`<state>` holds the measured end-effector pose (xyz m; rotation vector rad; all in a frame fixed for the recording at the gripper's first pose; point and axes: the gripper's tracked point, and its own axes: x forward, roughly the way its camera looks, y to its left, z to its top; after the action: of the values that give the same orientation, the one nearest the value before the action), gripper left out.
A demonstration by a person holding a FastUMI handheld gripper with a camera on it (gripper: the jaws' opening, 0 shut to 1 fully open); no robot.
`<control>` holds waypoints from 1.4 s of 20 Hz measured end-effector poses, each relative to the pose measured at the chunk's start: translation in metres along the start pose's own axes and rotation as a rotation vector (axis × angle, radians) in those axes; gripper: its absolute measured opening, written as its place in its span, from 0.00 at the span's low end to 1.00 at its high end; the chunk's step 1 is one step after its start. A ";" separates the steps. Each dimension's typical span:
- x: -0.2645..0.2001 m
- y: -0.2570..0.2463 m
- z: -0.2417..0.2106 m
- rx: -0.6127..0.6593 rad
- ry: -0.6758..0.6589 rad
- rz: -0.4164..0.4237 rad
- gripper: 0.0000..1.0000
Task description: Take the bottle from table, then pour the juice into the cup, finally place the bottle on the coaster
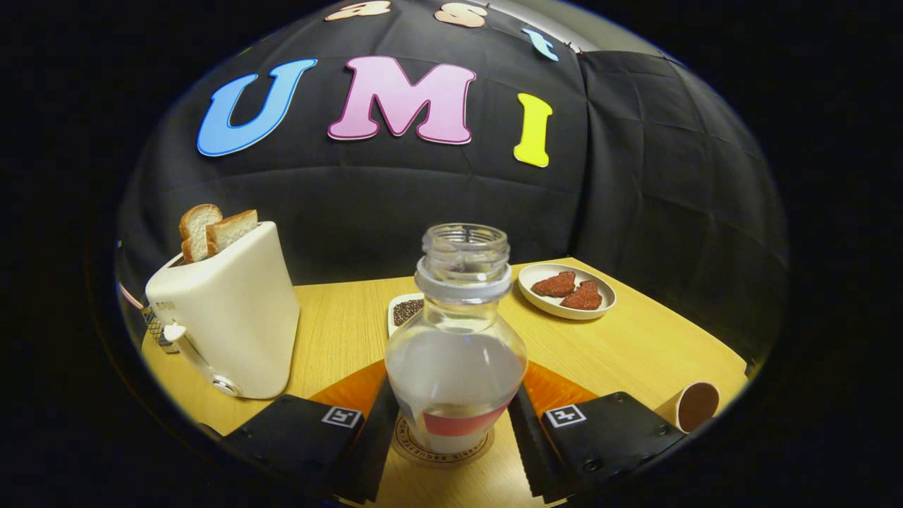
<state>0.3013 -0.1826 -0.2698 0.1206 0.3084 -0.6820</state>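
Gripper view is showing the claw (455, 430) flanking the smooth, slippery-looking bottle (456, 346) low on its body, grip uncertain.

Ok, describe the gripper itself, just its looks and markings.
The gripper has two blocky, flat-topped finger bodies with small screws along their edges. Each carries a square black-and-white tag on top. The inner faces, flanking the bottle, are ribbed. No cables or sleeve are visible.

We are looking forward along the gripper (451, 441) (riding low, close above the desk (635, 353)) toward the booth's wall (423, 190).
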 end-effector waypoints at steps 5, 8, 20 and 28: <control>-0.007 -0.002 -0.007 -0.016 0.034 0.000 0.97; -0.016 -0.004 -0.008 -0.035 0.047 0.003 0.97; -0.103 -0.010 0.017 -0.035 -0.023 0.055 0.97; -0.205 -0.013 0.059 -0.089 -0.159 0.183 0.97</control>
<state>0.1571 -0.0822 -0.1489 0.0090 0.1720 -0.4925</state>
